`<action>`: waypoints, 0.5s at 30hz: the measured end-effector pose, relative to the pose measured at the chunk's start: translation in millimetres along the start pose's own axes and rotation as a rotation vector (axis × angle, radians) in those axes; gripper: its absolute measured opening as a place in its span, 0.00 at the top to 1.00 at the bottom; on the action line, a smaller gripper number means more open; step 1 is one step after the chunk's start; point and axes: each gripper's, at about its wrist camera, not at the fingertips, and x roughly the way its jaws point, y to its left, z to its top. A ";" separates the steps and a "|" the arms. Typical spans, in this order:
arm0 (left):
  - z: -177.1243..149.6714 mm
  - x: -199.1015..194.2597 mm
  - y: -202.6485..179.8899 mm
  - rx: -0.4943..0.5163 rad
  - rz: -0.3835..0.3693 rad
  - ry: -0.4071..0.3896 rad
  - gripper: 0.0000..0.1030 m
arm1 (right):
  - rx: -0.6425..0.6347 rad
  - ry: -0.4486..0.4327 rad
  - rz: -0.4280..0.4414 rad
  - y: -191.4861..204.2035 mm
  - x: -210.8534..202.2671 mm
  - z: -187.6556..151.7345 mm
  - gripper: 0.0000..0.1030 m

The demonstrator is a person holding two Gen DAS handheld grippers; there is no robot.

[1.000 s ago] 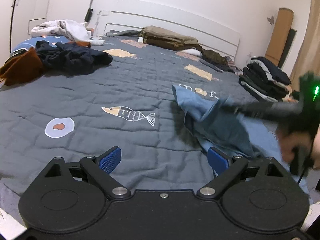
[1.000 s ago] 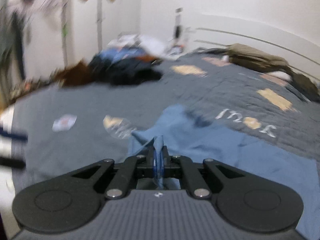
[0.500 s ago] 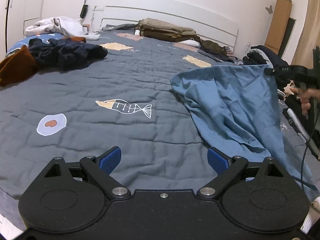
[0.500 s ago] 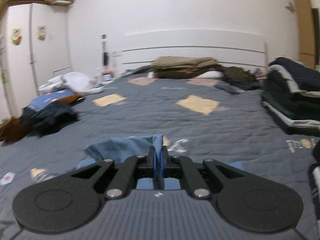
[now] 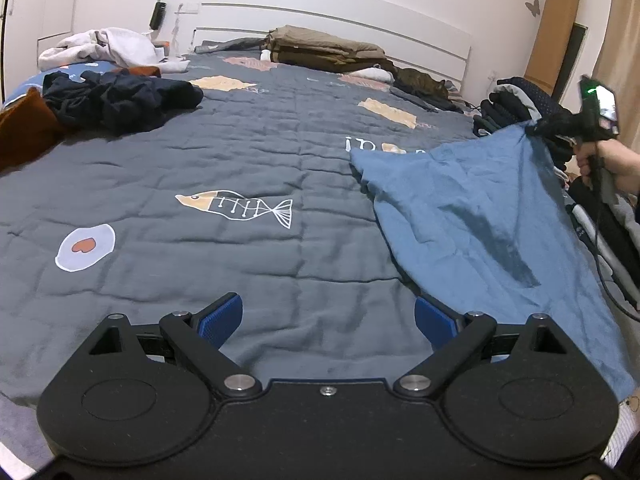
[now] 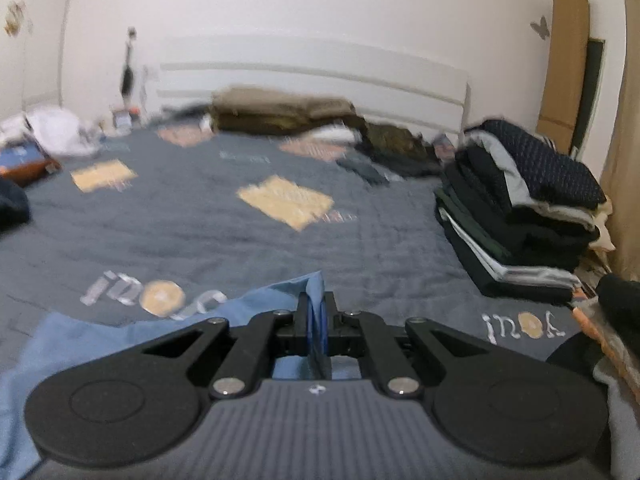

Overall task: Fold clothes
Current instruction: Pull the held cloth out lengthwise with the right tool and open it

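A: Blue cloth (image 5: 472, 216) — where?
B: Near right of bed (image 5: 240, 152), corner lifted.
A: Grippers?
B: Right gripper (image 6: 316, 312) pinching cloth corner; left gripper (image 5: 327, 318) spread, w/ nothing between.

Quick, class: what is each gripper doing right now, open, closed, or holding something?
Left gripper: open, holding nothing.
Right gripper: closed on a corner of the blue garment.

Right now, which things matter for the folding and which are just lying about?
In the job: blue cloth, right gripper shut on it, left gripper open.
Lying about: folded stack, dark pile, white heap, olive clothes.
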 end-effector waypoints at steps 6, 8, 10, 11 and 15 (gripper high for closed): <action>1.3 4.3 -2.6 -0.002 -0.009 0.004 0.10 | -0.036 0.107 -0.005 4.7 47.0 -28.4 0.96; 1.0 5.1 -3.7 0.002 -0.013 0.006 0.10 | -0.030 0.135 -0.015 6.2 55.3 -37.8 0.93; 0.4 6.2 -4.5 0.004 -0.016 0.009 0.10 | -0.019 0.147 -0.013 5.4 57.3 -44.4 0.91; 0.5 6.7 -5.4 0.004 -0.018 0.010 0.10 | -0.009 0.154 -0.013 4.2 55.9 -45.6 0.88; 1.1 7.7 -11.2 0.011 -0.032 0.008 0.10 | 0.061 0.133 0.018 -6.3 29.8 -42.3 0.79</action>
